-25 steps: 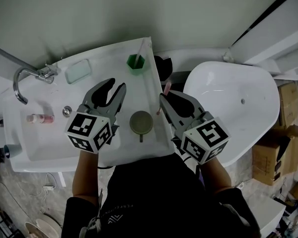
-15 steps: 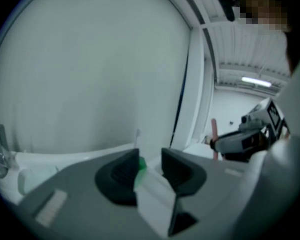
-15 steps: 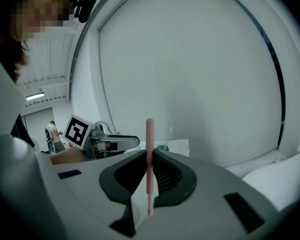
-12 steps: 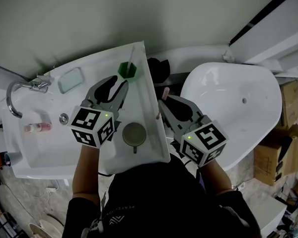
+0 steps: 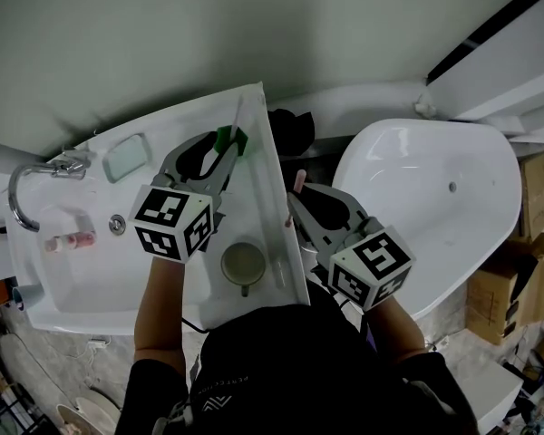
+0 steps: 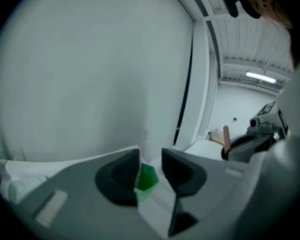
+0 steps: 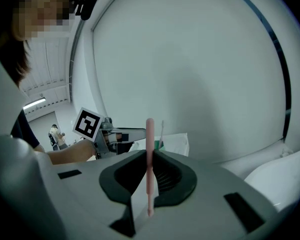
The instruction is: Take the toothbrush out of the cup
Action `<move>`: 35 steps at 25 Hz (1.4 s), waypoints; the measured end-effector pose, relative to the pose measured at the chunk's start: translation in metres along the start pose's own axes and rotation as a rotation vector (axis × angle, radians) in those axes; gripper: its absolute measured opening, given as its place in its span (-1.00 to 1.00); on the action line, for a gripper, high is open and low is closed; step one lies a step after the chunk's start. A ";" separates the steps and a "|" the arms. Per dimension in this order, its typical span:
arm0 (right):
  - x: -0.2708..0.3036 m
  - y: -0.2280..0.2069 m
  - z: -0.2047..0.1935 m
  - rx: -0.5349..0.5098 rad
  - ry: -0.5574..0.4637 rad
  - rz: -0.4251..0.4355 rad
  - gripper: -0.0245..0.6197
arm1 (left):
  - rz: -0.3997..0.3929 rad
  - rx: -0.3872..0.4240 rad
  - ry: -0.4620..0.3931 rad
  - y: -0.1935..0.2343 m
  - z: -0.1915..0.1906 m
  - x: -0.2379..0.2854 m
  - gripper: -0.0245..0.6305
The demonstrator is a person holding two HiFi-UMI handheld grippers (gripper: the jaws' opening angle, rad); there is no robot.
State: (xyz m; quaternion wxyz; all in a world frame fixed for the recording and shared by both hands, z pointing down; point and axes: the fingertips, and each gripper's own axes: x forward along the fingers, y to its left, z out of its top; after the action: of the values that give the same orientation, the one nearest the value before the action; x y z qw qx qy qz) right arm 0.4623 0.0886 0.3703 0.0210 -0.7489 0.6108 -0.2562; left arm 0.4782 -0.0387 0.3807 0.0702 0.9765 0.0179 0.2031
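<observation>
Beside the sink bench (image 5: 82, 275), the fingers of the right gripper (image 7: 150, 174) clench the pink toothbrush (image 7: 149, 149) upright, out of the cup (image 5: 243, 263) on the bench, its bristles impossible to make out, while the released fingers of the left gripper (image 6: 150, 166) now flank a green holder (image 6: 148, 178) they stood short of a second ago.

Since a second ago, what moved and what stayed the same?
The left gripper moved forward from beside the beige cup to the green cup, which now shows between its open jaws. The right gripper stayed shut on the pink toothbrush; both cups stayed put.
</observation>
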 end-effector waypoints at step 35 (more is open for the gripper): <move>0.030 -0.023 -0.019 0.103 0.045 0.065 -0.81 | 0.013 0.138 0.166 0.019 -0.015 0.065 -0.79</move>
State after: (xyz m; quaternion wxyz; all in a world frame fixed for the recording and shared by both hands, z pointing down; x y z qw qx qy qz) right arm 0.4794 0.0723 0.4052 0.0539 -0.7206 0.6211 -0.3035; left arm 0.5321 -0.0512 0.4228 -0.0001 0.9589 0.0315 0.2822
